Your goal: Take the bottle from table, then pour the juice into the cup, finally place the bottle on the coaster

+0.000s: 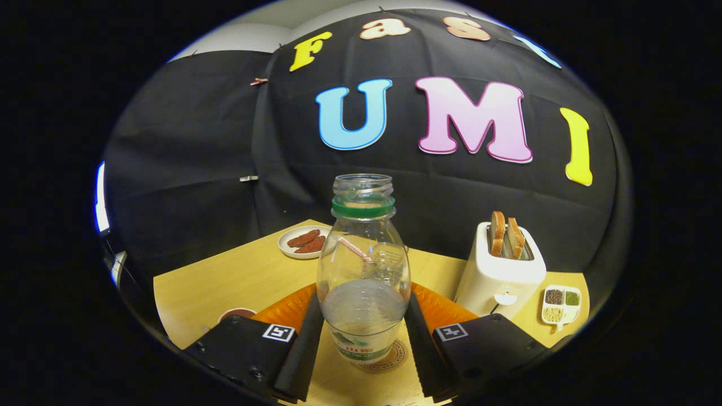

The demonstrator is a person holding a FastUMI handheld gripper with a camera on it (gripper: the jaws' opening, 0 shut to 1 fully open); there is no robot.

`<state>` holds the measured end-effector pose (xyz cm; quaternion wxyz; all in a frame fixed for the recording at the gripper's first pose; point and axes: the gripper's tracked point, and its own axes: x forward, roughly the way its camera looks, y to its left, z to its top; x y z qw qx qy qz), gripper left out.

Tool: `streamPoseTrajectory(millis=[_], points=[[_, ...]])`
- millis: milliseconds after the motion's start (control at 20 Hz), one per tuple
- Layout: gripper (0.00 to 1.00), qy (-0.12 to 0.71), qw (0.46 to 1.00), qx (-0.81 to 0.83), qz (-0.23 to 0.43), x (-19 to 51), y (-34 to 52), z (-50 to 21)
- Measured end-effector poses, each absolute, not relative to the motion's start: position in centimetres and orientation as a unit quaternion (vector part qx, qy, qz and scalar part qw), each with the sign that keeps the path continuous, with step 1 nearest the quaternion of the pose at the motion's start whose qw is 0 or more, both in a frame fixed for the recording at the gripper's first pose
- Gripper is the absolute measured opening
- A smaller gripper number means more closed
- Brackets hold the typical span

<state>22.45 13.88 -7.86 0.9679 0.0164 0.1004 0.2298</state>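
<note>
Bottle [364,270] uncapped, clear, upright on coaster [389,361]

Around one bottle [364,276], these are counted: one coaster [389,358], one toaster [499,270], two bread slices [505,234], one plate [302,242], one sectioned dish [561,304].

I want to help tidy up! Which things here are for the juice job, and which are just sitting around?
For the job:
bottle, uncapped, standing on the coaster between the gripper fingers, which sit close at its sides
cup with a straw, seen through the bottle

Just sitting around:
toaster with bread
plate of sausages
small compartment tray
</note>
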Motion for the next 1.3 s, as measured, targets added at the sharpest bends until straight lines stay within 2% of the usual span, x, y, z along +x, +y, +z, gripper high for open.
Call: streamPoseTrajectory(millis=[800,1300], points=[[0.75,0.114,0.969,-0.005,0.217,23.8,13.6,-13.8],[0.77,0.096,0.970,-0.008,0.223,23.9,13.9,-13.7]])
